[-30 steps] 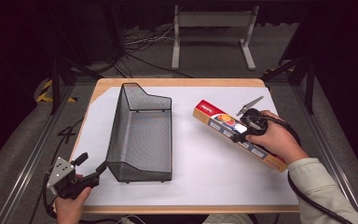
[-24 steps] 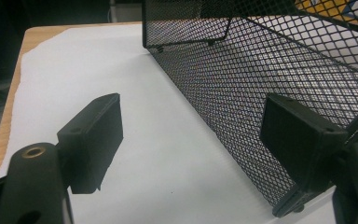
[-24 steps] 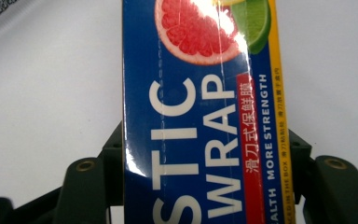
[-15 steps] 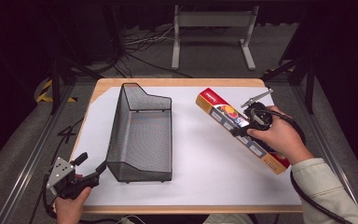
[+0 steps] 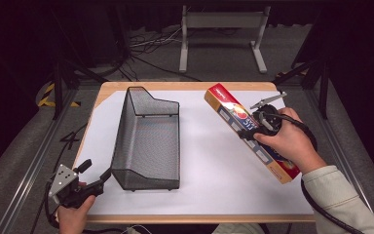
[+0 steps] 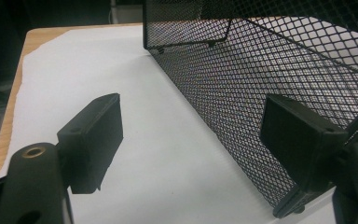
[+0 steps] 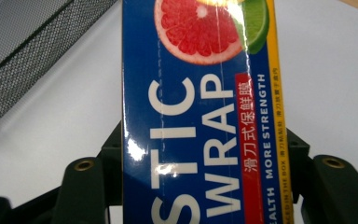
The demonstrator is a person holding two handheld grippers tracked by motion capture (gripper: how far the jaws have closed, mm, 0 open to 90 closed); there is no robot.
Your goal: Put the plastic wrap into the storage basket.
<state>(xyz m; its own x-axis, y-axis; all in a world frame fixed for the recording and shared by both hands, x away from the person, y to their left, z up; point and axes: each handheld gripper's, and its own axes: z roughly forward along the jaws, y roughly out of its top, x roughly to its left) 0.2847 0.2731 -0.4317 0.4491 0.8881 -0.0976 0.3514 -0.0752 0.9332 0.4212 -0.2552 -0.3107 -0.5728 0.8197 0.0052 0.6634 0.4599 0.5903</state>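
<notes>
Right of frame, over the white-covered table [image 5: 209,146]: long blue plastic-wrap box [image 5: 233,114] clamped in right tongs [image 5: 251,132].
Gripped across its width and tilted off the surface, likely for carrying to the black wire-mesh basket [image 5: 148,141]; left tongs [image 5: 93,174] gaping empty at lower left, beside the basket's near corner, perhaps to steady it.

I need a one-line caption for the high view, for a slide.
Right gripper grips a plastic wrap box, while the open left gripper waits beside a black mesh basket.
</notes>
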